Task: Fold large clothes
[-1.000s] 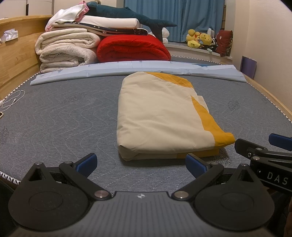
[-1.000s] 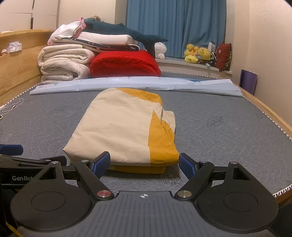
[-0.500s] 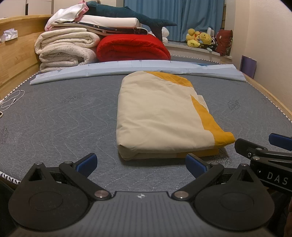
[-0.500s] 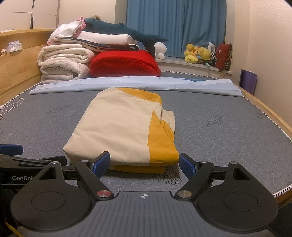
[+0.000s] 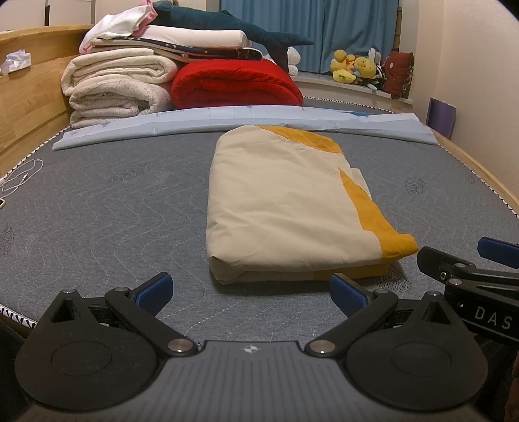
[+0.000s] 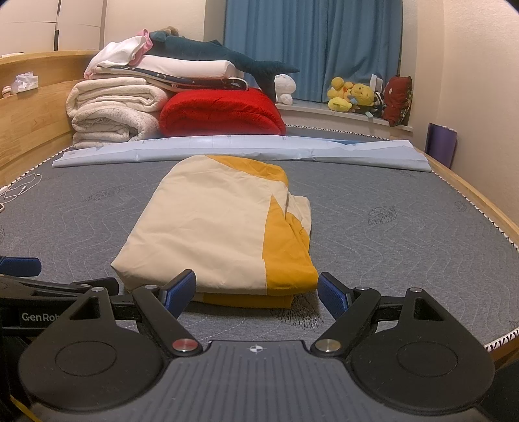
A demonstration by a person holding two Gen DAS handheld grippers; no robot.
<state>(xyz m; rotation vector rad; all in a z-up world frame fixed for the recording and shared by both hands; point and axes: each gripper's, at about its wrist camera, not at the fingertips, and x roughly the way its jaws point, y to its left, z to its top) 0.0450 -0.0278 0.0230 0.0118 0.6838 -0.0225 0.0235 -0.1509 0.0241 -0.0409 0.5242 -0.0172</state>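
Folded cream-and-yellow garment (image 5: 285, 207) lying flat on grey quilted mattress (image 5: 103, 207), roughly midway between the side edges and close to the near edge; cream panel uppermost, yellow band along the right-hand side, yellow lower layer showing at the near fold. Left gripper (image 5: 251, 289) low over the near edge of the mattress, jaws spread wide and empty, blue fingertips (image 5: 155, 287) short of the garment's near fold and not touching it. Right gripper (image 6: 258, 293) alongside, likewise low at the near edge, jaws wide apart and holding nothing, the garment's near right corner seen between its blue pads (image 6: 180, 289). Each gripper partly visible at the margin of the other's view.

Pale blue sheet (image 5: 227, 118) stretched across the mattress beyond the garment's far end. Behind it, towards the far left corner, stacked cream blankets (image 5: 113, 87) beside a rolled red blanket (image 5: 233, 84), with white bedding (image 5: 194, 37) and a dark teal plush shark (image 5: 233, 27) on top. Wooden bed frame (image 5: 29, 97) along the left edge; white cable (image 5: 22, 177) near that edge. Blue curtain (image 6: 311, 45) and yellow plush toys (image 6: 350, 94) at the far wall.
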